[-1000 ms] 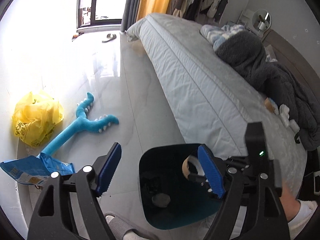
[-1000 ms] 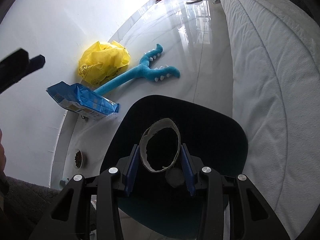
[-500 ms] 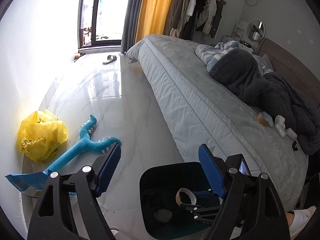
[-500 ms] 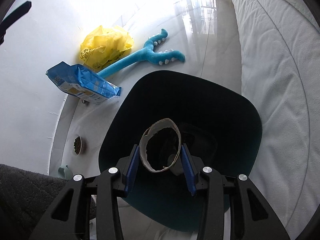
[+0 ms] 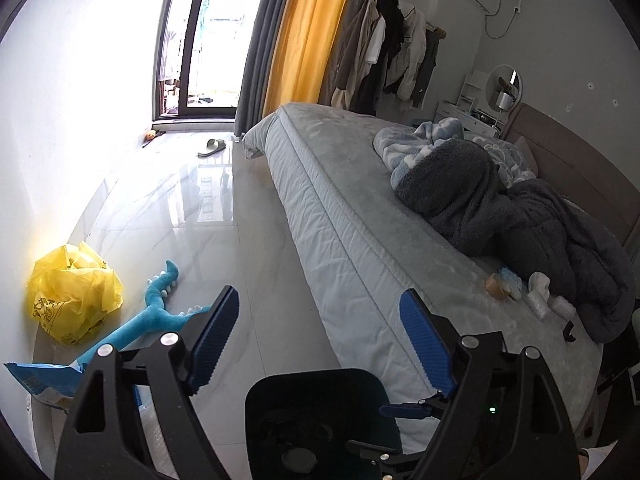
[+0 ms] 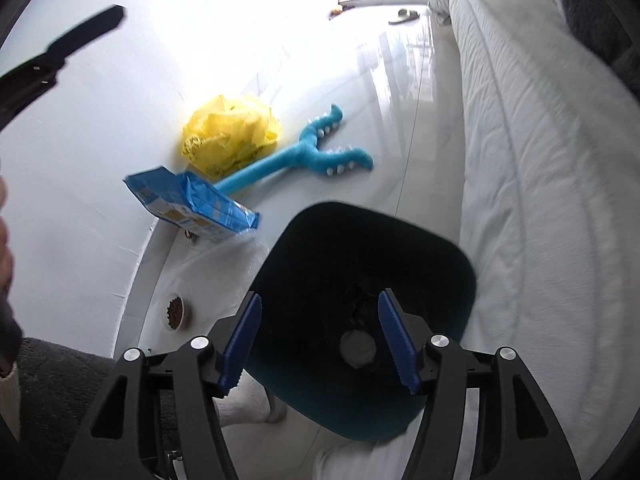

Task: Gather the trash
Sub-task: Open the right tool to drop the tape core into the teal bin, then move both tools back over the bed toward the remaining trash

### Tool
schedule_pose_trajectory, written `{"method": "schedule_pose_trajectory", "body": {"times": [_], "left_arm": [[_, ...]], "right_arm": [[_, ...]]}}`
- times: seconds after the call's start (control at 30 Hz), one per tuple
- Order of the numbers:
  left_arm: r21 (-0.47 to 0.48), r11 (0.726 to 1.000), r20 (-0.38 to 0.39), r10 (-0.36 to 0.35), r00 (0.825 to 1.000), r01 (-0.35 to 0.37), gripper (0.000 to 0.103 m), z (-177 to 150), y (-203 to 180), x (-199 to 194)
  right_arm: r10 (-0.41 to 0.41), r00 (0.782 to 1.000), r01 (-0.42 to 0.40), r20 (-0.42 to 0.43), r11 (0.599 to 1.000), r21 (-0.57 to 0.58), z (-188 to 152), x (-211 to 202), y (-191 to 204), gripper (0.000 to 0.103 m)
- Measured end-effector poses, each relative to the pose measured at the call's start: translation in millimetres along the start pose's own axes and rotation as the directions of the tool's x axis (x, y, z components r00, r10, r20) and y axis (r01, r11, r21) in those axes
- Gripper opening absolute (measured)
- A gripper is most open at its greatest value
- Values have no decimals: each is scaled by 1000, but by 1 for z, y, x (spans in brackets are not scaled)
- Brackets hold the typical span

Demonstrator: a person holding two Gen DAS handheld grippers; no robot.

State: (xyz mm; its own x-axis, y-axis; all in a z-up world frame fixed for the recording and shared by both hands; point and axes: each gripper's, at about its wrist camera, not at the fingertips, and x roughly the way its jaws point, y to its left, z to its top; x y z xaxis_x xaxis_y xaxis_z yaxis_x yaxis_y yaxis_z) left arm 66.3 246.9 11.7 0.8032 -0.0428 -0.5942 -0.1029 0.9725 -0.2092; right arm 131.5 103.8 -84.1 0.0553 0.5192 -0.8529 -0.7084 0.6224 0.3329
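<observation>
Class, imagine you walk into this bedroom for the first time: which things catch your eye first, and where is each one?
Brightest are the crumpled yellow plastic bag against the white wall and the blue toothed plush toy lying on the glossy floor beside it. Nearer, a dark teal trash bin stands by the bed's edge, with the right hand-held gripper open above its mouth. On the bed, dark fleece blankets lie heaped.
</observation>
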Motion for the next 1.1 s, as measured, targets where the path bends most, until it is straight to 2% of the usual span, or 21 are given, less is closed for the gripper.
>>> {"method": "schedule_pose_trajectory", "body": {"times": [0.13,0.27,0.67,1.1], "left_arm": [[26,1000,27,-5,1000,4,87,9,-23,7],[50,999,35,-15,999,13,88,11,-44,17],[94,992,-15,-80,997,81,91,7,-113,64],[146,976,-68,-152,986,160,91,4,-170,108]], "right_arm": [[17,995,-17,98,1000,-1,1,-39,-11,64],[-12,986,9,165,1000,17,-2,-66,-34,65],[-121,959,97,255,990,104,-18,-122,-104,66],[-244,927,203,284,965,168,-36,-158,-169,67]]}}
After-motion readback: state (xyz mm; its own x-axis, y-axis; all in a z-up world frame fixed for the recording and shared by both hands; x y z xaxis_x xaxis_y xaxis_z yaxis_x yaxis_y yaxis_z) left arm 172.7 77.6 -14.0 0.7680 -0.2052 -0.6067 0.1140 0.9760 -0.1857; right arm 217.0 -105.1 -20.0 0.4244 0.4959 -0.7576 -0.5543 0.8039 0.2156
